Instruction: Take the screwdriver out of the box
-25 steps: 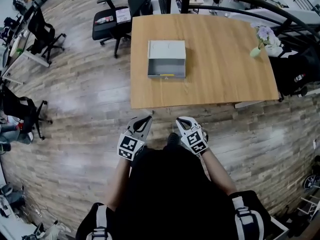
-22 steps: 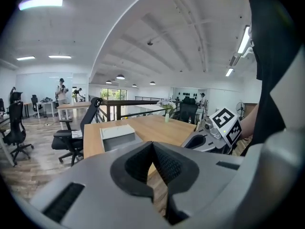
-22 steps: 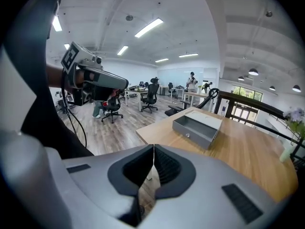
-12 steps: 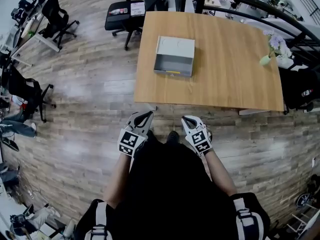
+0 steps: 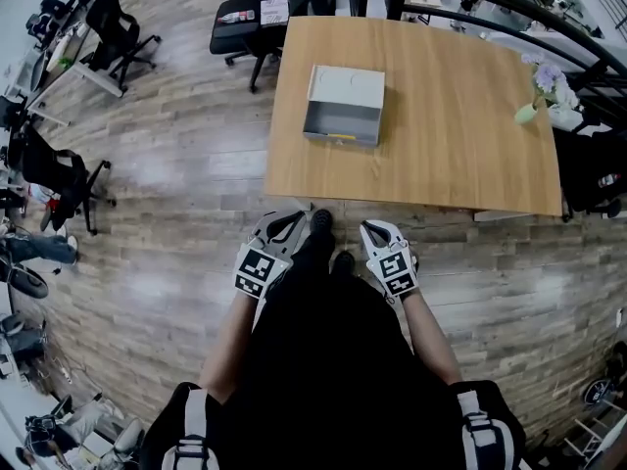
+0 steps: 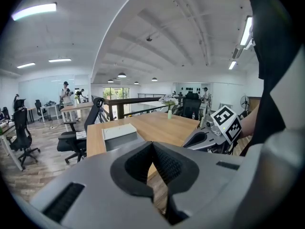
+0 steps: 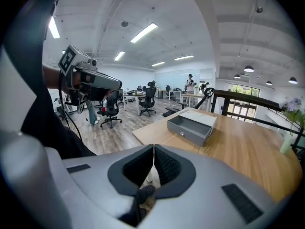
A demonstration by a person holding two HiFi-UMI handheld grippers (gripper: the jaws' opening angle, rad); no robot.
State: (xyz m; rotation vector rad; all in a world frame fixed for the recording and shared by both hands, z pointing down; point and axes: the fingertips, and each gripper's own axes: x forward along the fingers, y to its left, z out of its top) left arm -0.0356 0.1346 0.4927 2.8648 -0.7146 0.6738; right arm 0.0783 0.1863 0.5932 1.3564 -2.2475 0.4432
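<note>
A grey box (image 5: 343, 106) with an open drawer stands on the left part of the wooden table (image 5: 441, 145). A thin yellow thing (image 5: 338, 137), probably the screwdriver, lies inside against the drawer's near wall. My left gripper (image 5: 292, 220) and right gripper (image 5: 371, 229) hang in front of my body over the floor, short of the table's near edge. Both are shut and hold nothing. The box (image 6: 118, 134) is ahead in the left gripper view, beyond the left gripper (image 6: 152, 146). The box (image 7: 193, 125) lies past the right gripper (image 7: 154, 149) in the right gripper view.
A small vase of flowers (image 5: 539, 91) stands at the table's far right. Black office chairs (image 5: 257, 13) stand behind the table's left corner, more chairs (image 5: 59, 179) at the far left. A dark railing (image 5: 470, 13) runs behind the table. My shoe (image 5: 320, 221) is between the grippers.
The table and box have drifted a little in the head view as I step forward. A shoe now shows between the grippers. Both grippers stay shut and level with each other.
</note>
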